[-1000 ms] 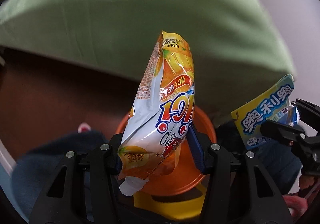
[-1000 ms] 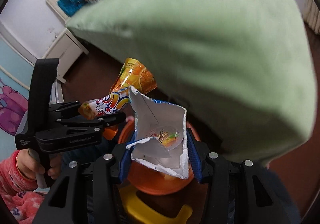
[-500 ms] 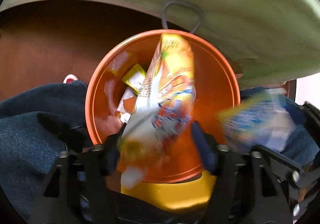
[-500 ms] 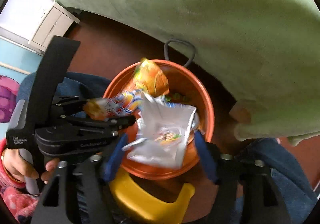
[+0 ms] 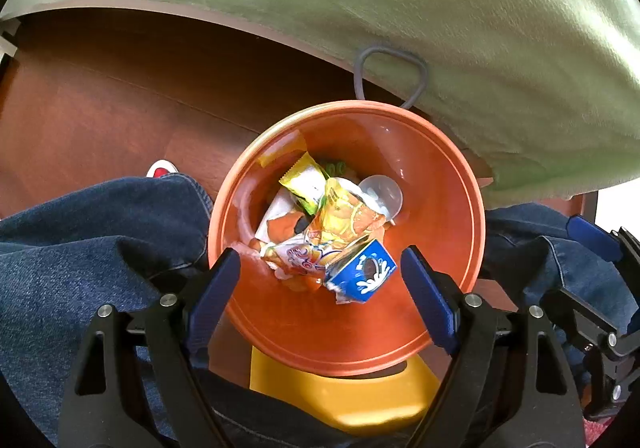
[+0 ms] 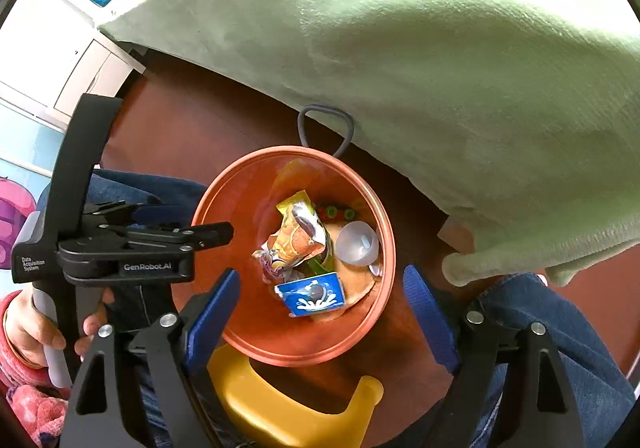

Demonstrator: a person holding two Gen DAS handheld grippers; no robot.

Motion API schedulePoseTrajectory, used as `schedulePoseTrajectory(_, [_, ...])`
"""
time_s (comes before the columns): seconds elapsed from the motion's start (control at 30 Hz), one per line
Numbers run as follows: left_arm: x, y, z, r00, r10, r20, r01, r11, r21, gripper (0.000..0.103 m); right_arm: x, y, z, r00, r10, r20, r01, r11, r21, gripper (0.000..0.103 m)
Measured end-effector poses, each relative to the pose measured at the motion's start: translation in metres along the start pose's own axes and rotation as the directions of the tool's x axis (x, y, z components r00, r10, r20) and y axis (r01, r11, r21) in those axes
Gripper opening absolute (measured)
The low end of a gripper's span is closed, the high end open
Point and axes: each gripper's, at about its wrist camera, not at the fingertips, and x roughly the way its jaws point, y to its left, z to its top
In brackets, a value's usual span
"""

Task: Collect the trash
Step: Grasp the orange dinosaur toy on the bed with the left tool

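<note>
Both tools spread over the round orange plastic bin (image 5: 448, 216), nothing held.

The left tool (image 5: 320, 280) and right tool (image 6: 320, 296) point down into the bin, their blue-padded jaws opening with nothing between them. The orange juice pouch (image 5: 336, 232) and the blue-and-white snack wrapper (image 6: 314, 294) lie loose at the bin's bottom, directly below both tools, the pouch's long axis running diagonally. In my judgement the next trash lies elsewhere, likely up on the green blanket-covered bed (image 6: 440, 68); neither hand looks nearer.
</note>
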Motion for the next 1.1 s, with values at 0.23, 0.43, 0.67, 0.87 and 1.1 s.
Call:
schedulePoseTrajectory(0.23, [-0.009, -0.006, 0.001, 0.999, 0.005, 0.042, -0.006, 1.0, 0.004, 0.08, -0.009, 0.001, 0.003, 1.0, -0.007, 0.023, 0.007, 1.0, -0.011, 0.082])
schedulePoseTrajectory(0.43, [-0.039, -0.006, 0.009, 0.992, 0.009, 0.123, -0.011, 1.0, 0.016, 0.08, -0.029, 0.001, 0.012, 0.997, -0.006, 0.078, 0.007, 1.0, -0.012, 0.083])
schedulePoseTrajectory(0.67, [-0.1, -0.002, 0.032, 0.957, -0.038, 0.288, 0.029, 0.999, 0.034, 0.08, -0.079, 0.008, 0.026, 0.974, 0.023, 0.224, -0.019, 1.0, -0.02, 0.084])
schedulePoseTrajectory(0.87, [-0.162, 0.007, 0.071, 0.887, -0.082, 0.454, 0.081, 0.996, 0.022, 0.08, -0.121, 0.021, 0.035, 0.932, 0.038, 0.361, -0.018, 0.998, -0.06, 0.086])
schedulePoseTrajectory(1.1, [-0.222, 0.013, 0.157, 0.815, -0.148, 0.56, 0.203, 0.978, -0.036, 0.08, -0.138, 0.021, 0.047, 0.907, 0.05, 0.419, -0.016, 0.996, -0.083, 0.087])
